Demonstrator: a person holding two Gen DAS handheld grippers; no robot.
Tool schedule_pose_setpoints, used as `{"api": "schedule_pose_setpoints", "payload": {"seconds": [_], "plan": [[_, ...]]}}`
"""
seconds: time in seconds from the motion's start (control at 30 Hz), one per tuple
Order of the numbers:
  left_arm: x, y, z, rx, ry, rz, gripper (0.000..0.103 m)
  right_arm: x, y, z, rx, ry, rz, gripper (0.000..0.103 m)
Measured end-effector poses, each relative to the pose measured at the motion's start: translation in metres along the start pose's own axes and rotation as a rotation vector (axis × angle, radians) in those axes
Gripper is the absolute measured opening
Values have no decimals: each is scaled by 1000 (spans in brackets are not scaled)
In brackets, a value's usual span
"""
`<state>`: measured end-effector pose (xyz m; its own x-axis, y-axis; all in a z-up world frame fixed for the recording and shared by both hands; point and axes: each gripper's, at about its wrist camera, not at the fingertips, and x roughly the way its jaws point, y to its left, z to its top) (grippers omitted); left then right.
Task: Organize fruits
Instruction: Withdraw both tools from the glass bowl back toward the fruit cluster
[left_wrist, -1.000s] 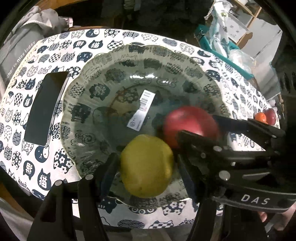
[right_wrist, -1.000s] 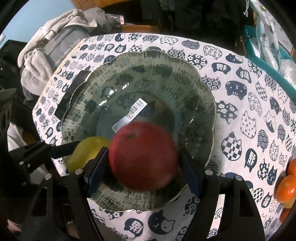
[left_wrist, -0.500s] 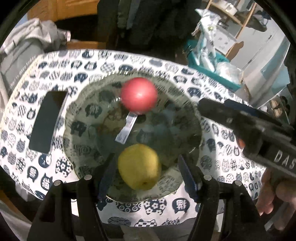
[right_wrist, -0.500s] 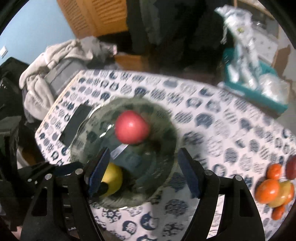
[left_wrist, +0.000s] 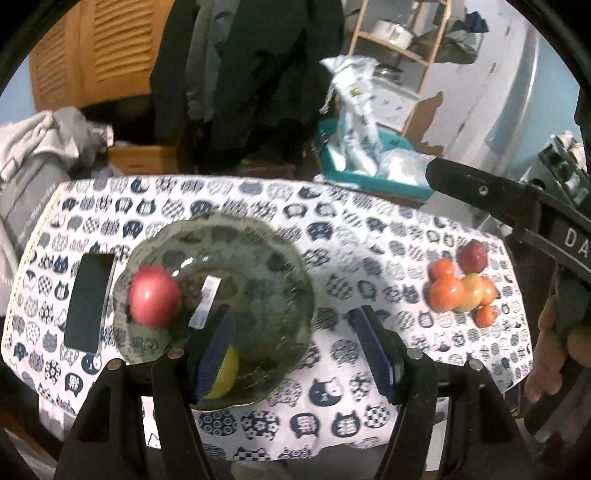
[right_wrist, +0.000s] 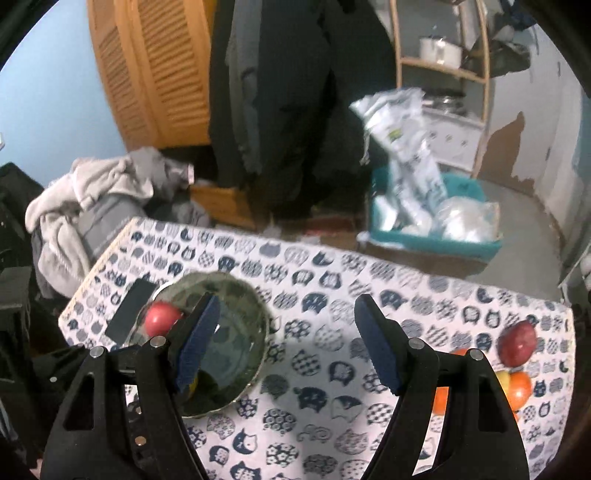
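A glass bowl (left_wrist: 266, 280) stands on the cat-print tablecloth at the table's left. Against its left wall lies a red apple (left_wrist: 155, 301), and a yellow fruit (left_wrist: 227, 373) rests at its near rim, half hidden behind my left finger pad. My left gripper (left_wrist: 295, 350) hangs open above the bowl's right edge, with nothing between its fingers. In the right wrist view my right gripper (right_wrist: 284, 343) is open and empty too, high over the cloth just right of the bowl (right_wrist: 236, 354). The red apple (right_wrist: 162, 317) shows there as well.
A pile of orange, yellow and dark red fruits (left_wrist: 461, 291) lies on the cloth at the right, seen as a fruit pile (right_wrist: 517, 369) in the right wrist view. A black phone (left_wrist: 88, 302) lies left of the bowl. A teal basket (right_wrist: 436, 229) sits behind the table.
Both grippers have risen and drawn back from the bowl, leaving the two fruits in it. The red apple has rolled to the bowl's left side. The right-hand fruit pile has come into view.
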<state>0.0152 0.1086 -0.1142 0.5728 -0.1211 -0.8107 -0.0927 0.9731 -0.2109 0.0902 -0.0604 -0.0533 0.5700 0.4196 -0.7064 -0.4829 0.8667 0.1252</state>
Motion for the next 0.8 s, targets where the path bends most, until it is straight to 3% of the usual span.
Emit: {"api": "schedule_pose_setpoints", "payload": {"seconds": [0.3, 0.8], "plan": [[-32, -36, 14, 66, -86, -26, 74, -41, -13, 4, -7, -75, -36, 76], [-41, -75, 20, 126, -117, -48, 79, -91, -43, 0, 25, -127, -81, 78]]}}
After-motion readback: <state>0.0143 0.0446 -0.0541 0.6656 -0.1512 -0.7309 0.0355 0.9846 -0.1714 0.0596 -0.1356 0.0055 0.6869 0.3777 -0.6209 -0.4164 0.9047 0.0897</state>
